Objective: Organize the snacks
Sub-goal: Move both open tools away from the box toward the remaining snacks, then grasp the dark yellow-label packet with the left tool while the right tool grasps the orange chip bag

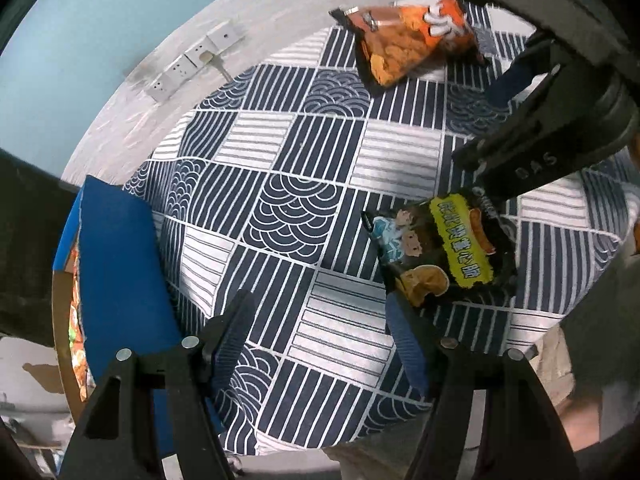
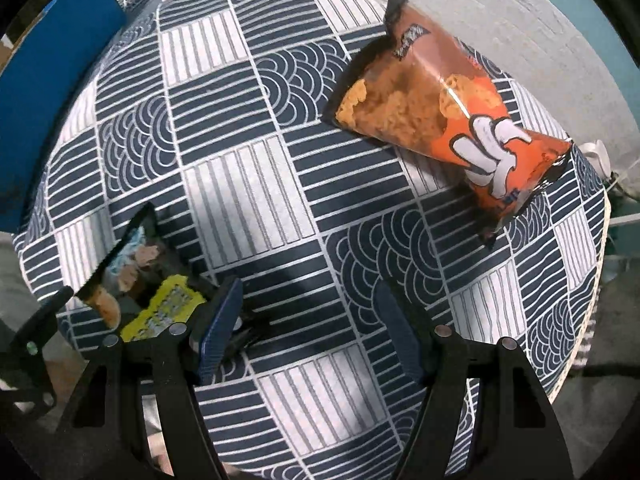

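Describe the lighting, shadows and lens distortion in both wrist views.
Left wrist view: strong fisheye bending of the patterned tablecloth, black corners, even light, the black snack bag sharp. Right wrist view: same barrel distortion, a dark shadow band across the cloth, a glare streak on the orange snack bag, the black bag dim.

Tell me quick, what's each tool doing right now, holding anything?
Left tool: open, holding nothing, above the tablecloth.
Right tool: open, holding nothing, above the tablecloth.
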Demonstrator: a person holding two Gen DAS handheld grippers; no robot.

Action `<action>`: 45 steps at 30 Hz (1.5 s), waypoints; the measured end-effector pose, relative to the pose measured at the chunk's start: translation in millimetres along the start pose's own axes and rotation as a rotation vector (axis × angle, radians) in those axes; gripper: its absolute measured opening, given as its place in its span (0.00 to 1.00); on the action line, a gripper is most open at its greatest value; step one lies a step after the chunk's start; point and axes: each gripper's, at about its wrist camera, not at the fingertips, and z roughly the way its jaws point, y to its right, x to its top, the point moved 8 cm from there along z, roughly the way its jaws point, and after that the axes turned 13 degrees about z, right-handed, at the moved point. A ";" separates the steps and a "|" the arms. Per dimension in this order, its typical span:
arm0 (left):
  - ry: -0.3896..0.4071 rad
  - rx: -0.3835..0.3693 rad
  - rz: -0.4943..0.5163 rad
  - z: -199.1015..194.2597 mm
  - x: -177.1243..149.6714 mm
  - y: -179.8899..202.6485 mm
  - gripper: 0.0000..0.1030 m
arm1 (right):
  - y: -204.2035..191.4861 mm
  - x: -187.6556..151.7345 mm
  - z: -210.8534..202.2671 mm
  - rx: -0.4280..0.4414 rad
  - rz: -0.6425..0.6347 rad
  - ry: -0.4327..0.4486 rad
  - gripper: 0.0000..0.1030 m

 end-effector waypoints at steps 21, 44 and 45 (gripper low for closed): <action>-0.072 0.111 -0.056 47.8 19.4 -27.6 0.70 | -9.1 -36.9 12.1 0.105 0.019 -0.050 0.69; -0.066 -0.088 -0.208 29.0 30.5 -20.6 0.74 | -2.8 -20.2 -44.3 0.075 -0.001 0.038 0.76; -0.063 -0.085 -0.205 27.8 33.3 -20.3 0.74 | 0.7 -16.3 -47.1 0.064 -0.015 0.042 0.76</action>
